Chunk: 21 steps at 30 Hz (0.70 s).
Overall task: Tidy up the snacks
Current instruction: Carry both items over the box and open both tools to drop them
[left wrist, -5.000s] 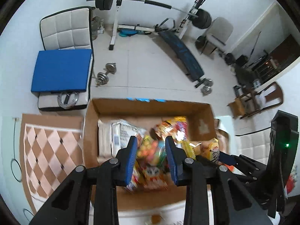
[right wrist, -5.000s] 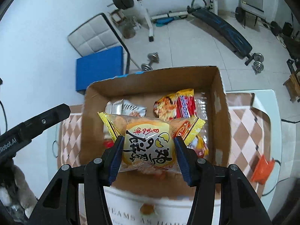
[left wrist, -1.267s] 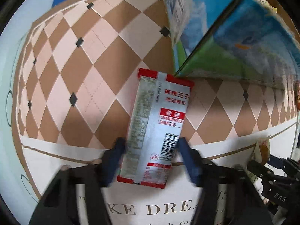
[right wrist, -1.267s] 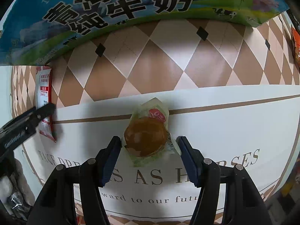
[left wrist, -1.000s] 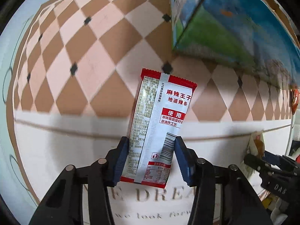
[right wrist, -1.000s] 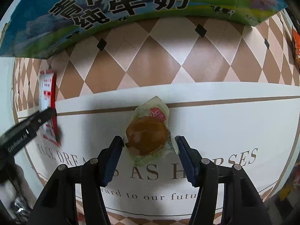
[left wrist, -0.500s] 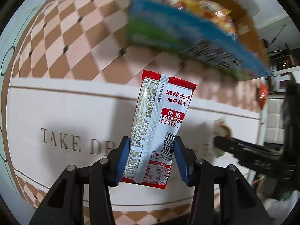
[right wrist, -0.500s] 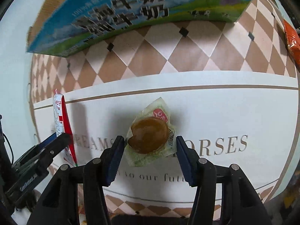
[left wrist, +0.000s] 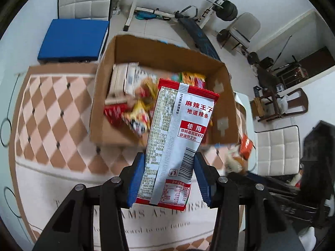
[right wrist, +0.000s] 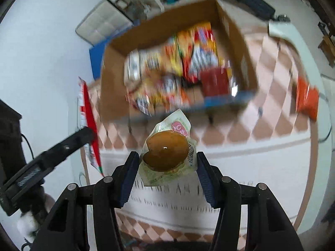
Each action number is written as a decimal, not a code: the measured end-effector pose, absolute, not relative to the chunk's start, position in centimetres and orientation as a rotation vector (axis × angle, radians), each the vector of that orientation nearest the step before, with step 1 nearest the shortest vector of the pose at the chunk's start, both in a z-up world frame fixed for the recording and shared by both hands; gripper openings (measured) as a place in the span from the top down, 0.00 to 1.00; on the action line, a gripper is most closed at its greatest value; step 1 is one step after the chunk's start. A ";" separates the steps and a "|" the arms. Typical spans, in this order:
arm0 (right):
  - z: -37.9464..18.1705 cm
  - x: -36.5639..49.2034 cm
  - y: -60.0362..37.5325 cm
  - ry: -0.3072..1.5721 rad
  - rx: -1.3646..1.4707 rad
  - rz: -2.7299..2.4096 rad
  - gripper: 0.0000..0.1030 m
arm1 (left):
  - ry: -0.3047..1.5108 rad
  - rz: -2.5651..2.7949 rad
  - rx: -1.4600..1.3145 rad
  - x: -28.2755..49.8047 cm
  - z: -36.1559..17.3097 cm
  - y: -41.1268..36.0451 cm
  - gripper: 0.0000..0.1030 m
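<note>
Now that both claws have lifted off the surface, left claw (left wrist: pixel 169 177) clamps the spicy strip packet (left wrist: pixel 178 138) and right claw (right wrist: pixel 167 172) the braised egg pack (right wrist: pixel 167 152). Both look headed for the cardboard box (left wrist: pixel 117 50).

Snacks (left wrist: pixel 134 113) lie in box (left wrist: pixel 167 56) on mat (left wrist: pixel 52 104).

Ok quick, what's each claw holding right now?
Left gripper: shut on the red-and-white packet.
Right gripper: shut on the clear bag with a brown egg; its jaws just closed tighter.
</note>
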State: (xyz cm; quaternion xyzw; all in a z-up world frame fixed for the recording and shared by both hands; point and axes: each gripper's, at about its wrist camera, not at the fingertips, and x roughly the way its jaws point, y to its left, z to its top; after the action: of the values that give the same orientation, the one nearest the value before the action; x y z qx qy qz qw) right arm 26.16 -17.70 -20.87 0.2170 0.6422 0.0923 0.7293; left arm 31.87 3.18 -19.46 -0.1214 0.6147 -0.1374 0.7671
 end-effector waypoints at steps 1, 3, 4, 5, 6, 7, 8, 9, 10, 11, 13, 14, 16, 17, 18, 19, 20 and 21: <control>-20.5 27.4 -17.7 1.404 0.475 0.198 0.43 | 1.349 -0.296 -0.264 32.8 -19.6 3.1 0.57; -20.0 29.7 -17.9 1.391 0.475 0.190 0.43 | 1.378 -0.279 -0.276 34.8 -20.4 3.6 0.57; -19.9 30.6 -17.9 1.390 0.466 0.184 0.43 | 1.396 -0.267 -0.276 35.8 -20.9 3.7 0.57; -20.1 31.6 -18.0 1.390 0.458 0.173 0.43 | 1.414 -0.256 -0.277 36.7 -21.5 3.8 0.57; -20.4 32.4 -18.0 1.395 0.452 0.167 0.43 | 1.430 -0.231 -0.275 37.9 -22.4 4.1 0.57; -20.8 33.2 -18.0 1.403 0.446 0.159 0.43 | 1.443 -0.218 -0.267 38.5 -23.0 4.3 0.57; -21.4 33.9 -17.9 1.412 0.443 0.149 0.43 | 1.455 -0.207 -0.264 39.1 -23.5 4.4 0.57; -22.1 34.3 -17.7 1.422 0.439 0.140 0.43 | 1.469 -0.186 -0.261 39.8 -24.3 4.7 0.57; -22.8 35.0 -17.7 1.435 0.437 0.130 0.43 | 1.475 -0.175 -0.255 40.1 -24.7 4.9 0.57; -23.6 35.6 -17.7 1.448 0.437 0.117 0.43 | 1.486 -0.160 -0.252 40.6 -25.5 5.1 0.57; -25.0 36.4 -17.8 1.473 0.440 0.099 0.43 | 1.504 -0.143 -0.238 41.1 -26.4 5.3 0.57; -25.8 36.7 -17.8 1.485 0.445 0.091 0.43 | 1.513 -0.136 -0.236 41.3 -26.9 5.4 0.57; -27.1 37.1 -17.7 1.509 0.449 0.081 0.43 | 1.529 -0.128 -0.229 41.4 -27.8 5.5 0.57; -27.7 37.2 -17.7 1.520 0.451 0.076 0.43 | 1.535 -0.126 -0.225 41.4 -28.0 5.5 0.57; -28.3 37.4 -17.7 1.530 0.454 0.070 0.43 | 1.541 -0.122 -0.225 41.5 -28.4 5.6 0.57; -28.7 37.4 -17.7 1.537 0.459 0.066 0.43 | 1.549 -0.122 -0.227 41.5 -28.7 5.6 0.57; -29.2 37.5 -17.8 1.545 0.466 0.063 0.43 | 1.556 -0.122 -0.230 41.5 -28.9 5.6 0.57; -29.5 37.7 -17.8 1.551 0.471 0.061 0.43 | 1.560 -0.122 -0.232 41.5 -29.1 5.6 0.56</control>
State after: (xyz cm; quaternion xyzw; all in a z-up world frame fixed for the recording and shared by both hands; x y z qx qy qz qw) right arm 37.67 -17.76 -29.53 0.2103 0.6934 0.0273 0.6886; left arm 41.46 5.58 -29.10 -0.1041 0.7013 -0.0549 0.7030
